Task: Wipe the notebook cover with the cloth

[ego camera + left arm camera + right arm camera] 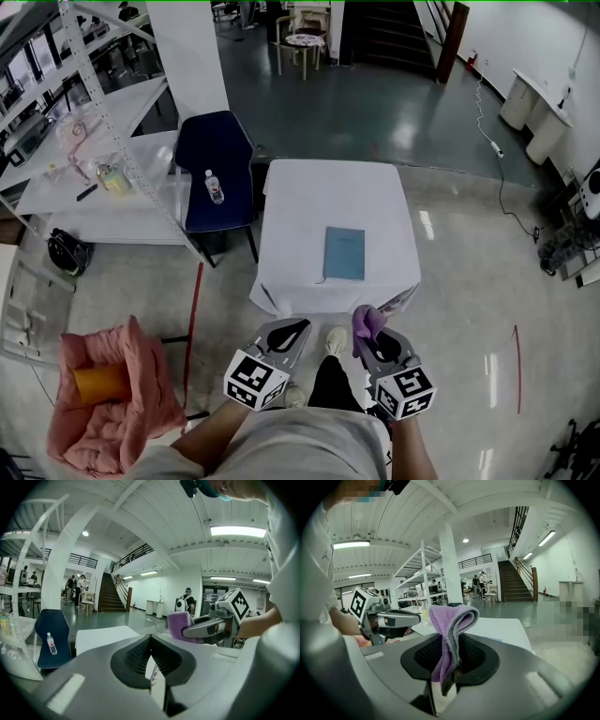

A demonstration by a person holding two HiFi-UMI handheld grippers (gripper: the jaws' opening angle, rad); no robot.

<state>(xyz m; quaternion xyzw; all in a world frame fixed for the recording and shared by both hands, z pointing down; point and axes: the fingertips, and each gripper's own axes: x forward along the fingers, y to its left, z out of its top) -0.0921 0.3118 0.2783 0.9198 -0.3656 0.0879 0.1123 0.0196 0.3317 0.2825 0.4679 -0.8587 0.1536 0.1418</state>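
The jaws of the right gripper (377,339) are pinched on a purple cloth (450,620). It stands up between them in a folded loop, and a loose end hangs down into the gap. The jaws of the left gripper (292,330) are pressed together with nothing between them.

Both grippers are held low and close to the person's waist, side by side and pointing forward at the table (319,192). They stop short of its near edge, and the forearms are bent in toward the body.

The notebook (344,254), blue-covered and closed, lies flat on the white table toward its near right part. It is well apart from both grippers, and nothing rests on it. To the left of the table stands a dark blue chair (217,150) with a bottle (215,186) on its seat.

As I judge it, the cloth is already in hand and the wiping has not yet begun, so this is the approach. The next move calls for the right gripper to reach out over the near edge of the table. It then has to lower until the cloth lies on the cover. The cloth should meet the cover before the hard jaws do, so the gripper will likely need to tip downward. The left gripper is free and could press on the notebook to hold it steady, since a light book on a tablecloth may slide under the strokes.
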